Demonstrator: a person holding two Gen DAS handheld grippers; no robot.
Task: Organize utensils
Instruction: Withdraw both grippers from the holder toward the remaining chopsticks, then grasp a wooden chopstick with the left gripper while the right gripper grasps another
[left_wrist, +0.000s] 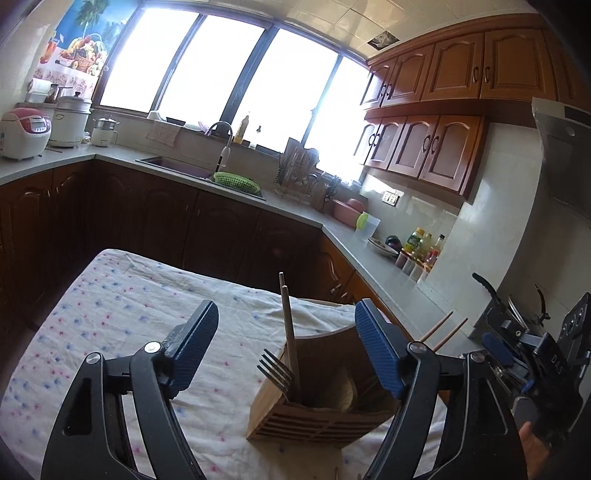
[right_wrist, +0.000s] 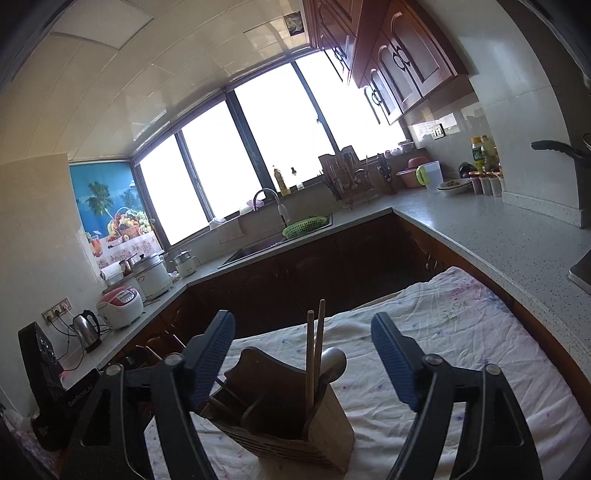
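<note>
Utensils stand in a wooden holder (left_wrist: 325, 406) on the cloth-covered table (left_wrist: 110, 332): a fork (left_wrist: 275, 367) and chopsticks (left_wrist: 290, 339) upright in one compartment. Left gripper (left_wrist: 286, 354) is spread wide, its pads apart from everything, grasping nothing. Right gripper (right_wrist: 303, 363) likewise gapes around the holder, empty; a spoon (right_wrist: 332, 363) shows between its jaws.

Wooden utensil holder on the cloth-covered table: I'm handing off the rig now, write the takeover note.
Left gripper: open, empty, jaws either side of the slatted wooden utensil holder, not touching.
Right gripper: open, empty, facing the holder from the other side.
In the holder: metal fork, pair of wooden chopsticks, metal spoon.
Done: those pieces are stowed upright.
Left: no loose utensils show on the floral cloth; check outside both views.
</note>
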